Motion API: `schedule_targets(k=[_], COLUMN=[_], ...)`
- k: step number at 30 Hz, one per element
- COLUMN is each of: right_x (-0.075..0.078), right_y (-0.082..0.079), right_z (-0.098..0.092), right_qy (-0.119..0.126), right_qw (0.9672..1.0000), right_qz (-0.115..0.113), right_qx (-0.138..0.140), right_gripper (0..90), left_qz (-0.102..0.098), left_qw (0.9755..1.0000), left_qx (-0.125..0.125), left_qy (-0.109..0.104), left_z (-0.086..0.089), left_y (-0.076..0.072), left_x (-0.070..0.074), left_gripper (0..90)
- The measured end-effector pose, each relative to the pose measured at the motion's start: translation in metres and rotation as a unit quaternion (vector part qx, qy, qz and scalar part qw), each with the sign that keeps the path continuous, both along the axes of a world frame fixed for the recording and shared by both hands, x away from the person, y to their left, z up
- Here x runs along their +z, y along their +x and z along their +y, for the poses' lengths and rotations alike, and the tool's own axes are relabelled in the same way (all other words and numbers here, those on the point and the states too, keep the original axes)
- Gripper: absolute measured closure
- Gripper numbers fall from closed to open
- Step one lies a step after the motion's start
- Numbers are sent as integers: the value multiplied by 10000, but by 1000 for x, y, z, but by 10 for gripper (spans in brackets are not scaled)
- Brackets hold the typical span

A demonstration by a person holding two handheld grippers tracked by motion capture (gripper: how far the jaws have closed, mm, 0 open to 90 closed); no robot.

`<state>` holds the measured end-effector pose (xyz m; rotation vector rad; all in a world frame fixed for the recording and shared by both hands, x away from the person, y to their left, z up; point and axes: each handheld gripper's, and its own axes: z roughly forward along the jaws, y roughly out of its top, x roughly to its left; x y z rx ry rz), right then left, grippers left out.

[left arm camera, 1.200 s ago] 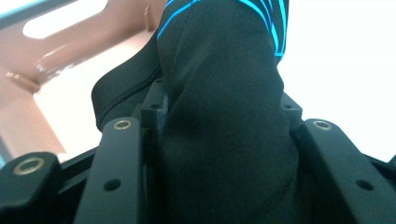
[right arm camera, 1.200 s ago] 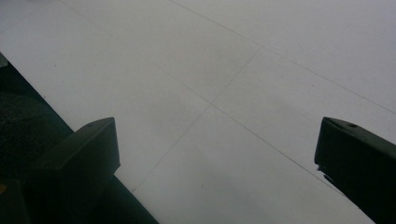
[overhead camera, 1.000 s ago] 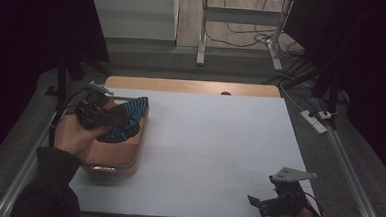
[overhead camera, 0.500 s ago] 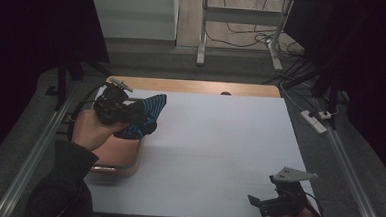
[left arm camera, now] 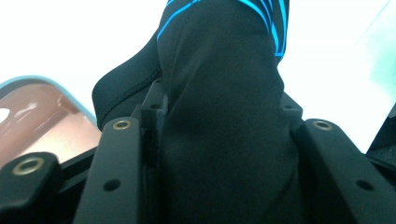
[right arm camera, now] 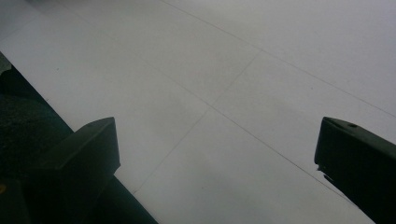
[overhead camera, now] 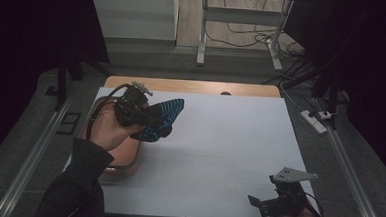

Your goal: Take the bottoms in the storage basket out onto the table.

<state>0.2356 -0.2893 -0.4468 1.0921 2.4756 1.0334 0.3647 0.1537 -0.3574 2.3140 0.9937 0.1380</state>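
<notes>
Left gripper point(overhead camera: 153, 120) raised off the table, jaws clamped on a black sock with blue stripes point(overhead camera: 161, 118); in the left gripper view the dark fabric point(left arm camera: 224, 116) bunched between both jaws and bulging up beyond the tips, striped end farthest from the jaws. Below and behind the jaws, a shallow brown tray with a pale rim point(overhead camera: 123, 157), part of its rim point(left arm camera: 51, 84) showing beside the left jaw. Ahead of the jaws, bare white table surface point(overhead camera: 228, 155).

Right gripper point(overhead camera: 263, 203) resting low at the near edge of the table, well apart from the sock; jaws wide, nothing between the 2 tips, plain white sheet beyond them.

Step in hand, by judgement: carrying the sock clear of the tray toward open table. Next move likely calls for lowering the sock onto the white sheet ahead of the jaws, then releasing; possibly a second pinch from the right gripper on the free striped end to spread it flat.
</notes>
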Motion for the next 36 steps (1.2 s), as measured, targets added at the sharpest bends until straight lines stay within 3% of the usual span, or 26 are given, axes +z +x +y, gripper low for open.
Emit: schedule_targets(k=[24, 36], right_x=[0, 0], right_y=[-1, -1], right_z=[1, 1], right_qy=[-27, -63], right_qw=[10000, 9999], right_qz=[-27, -37], right_qx=[55, 87], right_gripper=[0, 0], left_qz=[-96, -83], left_qw=[9984, 9965], left_qx=[-553, -836], left_qy=[-4, 49], left_z=[-63, -99], left_y=[10, 17], left_x=[-12, -31], left_gripper=[533, 530])
